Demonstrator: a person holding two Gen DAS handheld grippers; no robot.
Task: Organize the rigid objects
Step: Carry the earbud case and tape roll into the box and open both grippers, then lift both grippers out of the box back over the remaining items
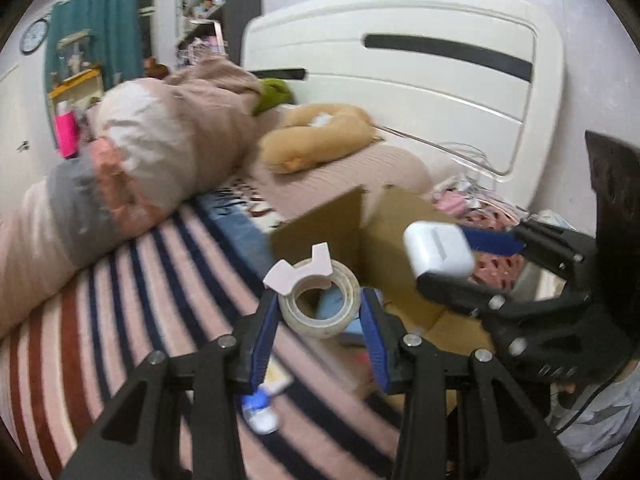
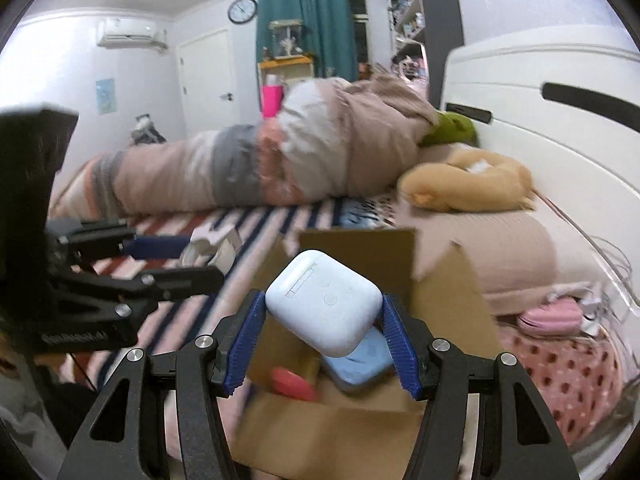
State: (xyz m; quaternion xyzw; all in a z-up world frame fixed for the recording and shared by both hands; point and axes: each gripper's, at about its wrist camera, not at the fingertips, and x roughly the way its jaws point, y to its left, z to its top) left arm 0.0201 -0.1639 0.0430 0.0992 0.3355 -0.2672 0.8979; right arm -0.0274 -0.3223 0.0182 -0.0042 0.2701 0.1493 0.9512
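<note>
- Two grippers each carry one thing above a bed with a pink, navy and red striped cover (image 1: 132, 292).
- Left wrist view: the left gripper (image 1: 322, 308) has its blue-padded jaws closed on a roll of clear packing tape (image 1: 320, 304), which has a small white notched plastic piece (image 1: 300, 270) at its top edge. The roll's open core faces the camera, so its axis runs roughly along the fingers. The gripper is tilted downward over the striped cover.
- Only this view shows a small blue-and-white object (image 1: 260, 410), blurred, lying on the cover below the jaws.
- At right, the right gripper (image 1: 444, 256) comes in from the side, clamped on a white rounded earbud case (image 1: 438, 250) over an open brown cardboard box (image 1: 396, 232).
- Right wrist view: the right gripper (image 2: 324, 320) grips the earbud case (image 2: 324, 304) by its two sides, long axis slanting from upper left to lower right, button face toward the camera, over the cardboard box (image 2: 440, 280).
- Only this view looks into the box: a light blue flat object (image 2: 360, 368) and a red rounded object (image 2: 292, 384) lie inside.
- At left, the left gripper (image 2: 196, 258) holds the tape roll (image 2: 216, 248) over the stripes, just beside the box's left side.
</note>
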